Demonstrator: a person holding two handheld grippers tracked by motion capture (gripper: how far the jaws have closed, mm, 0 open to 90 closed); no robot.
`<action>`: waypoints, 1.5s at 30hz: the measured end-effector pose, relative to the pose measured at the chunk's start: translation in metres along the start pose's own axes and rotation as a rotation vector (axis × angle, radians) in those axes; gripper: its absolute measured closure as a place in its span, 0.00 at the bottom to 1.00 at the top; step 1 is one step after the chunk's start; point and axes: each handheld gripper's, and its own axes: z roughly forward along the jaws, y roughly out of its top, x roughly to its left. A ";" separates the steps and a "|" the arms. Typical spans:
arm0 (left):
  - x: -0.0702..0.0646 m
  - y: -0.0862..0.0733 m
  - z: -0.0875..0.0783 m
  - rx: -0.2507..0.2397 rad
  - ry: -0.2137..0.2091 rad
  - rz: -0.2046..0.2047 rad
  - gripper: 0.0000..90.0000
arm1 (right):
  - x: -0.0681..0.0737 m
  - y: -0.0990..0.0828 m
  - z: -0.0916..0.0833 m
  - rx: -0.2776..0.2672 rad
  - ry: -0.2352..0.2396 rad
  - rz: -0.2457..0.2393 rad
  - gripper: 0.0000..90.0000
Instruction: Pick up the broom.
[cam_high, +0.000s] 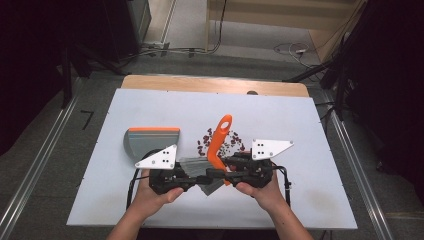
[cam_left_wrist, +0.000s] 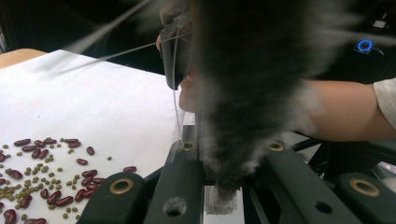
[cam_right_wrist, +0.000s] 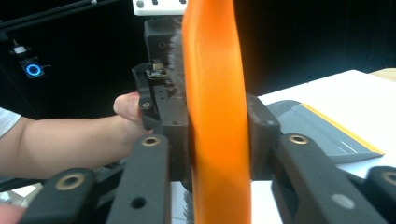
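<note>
Mid-surface, high view: brush (cam_high: 218, 142) clenched in right claw (cam_high: 231, 167) and left claw (cam_high: 192, 176); beans (cam_high: 220, 141) unswept, dustpan (cam_high: 150, 140) waiting near left edge.
Left claw view: bristles (cam_left_wrist: 243, 93) clamped.
Right claw view: orange handle (cam_right_wrist: 215, 116) clamped.

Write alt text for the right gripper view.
The right tongs clamp the orange brush handle, which stands upright mid-frame. Behind it are the other hand with its gripper and a grey dustpan with an orange edge on the white table.

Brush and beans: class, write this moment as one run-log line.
left hand-held gripper: shut on brush bristles | right hand-held gripper: shut on orange brush handle | beans: scattered | dustpan: left, on table
</note>
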 end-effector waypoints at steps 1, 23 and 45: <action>0.000 0.000 0.000 0.000 0.002 0.000 0.94 | 0.000 0.000 0.000 0.003 0.002 -0.001 0.75; 0.001 -0.009 -0.021 -0.051 0.257 -0.067 0.32 | -0.004 0.004 -0.021 -0.006 -0.230 0.004 0.76; 0.004 -0.023 -0.053 -0.076 0.418 -0.113 0.00 | -0.025 0.004 -0.040 0.090 -0.526 0.092 0.76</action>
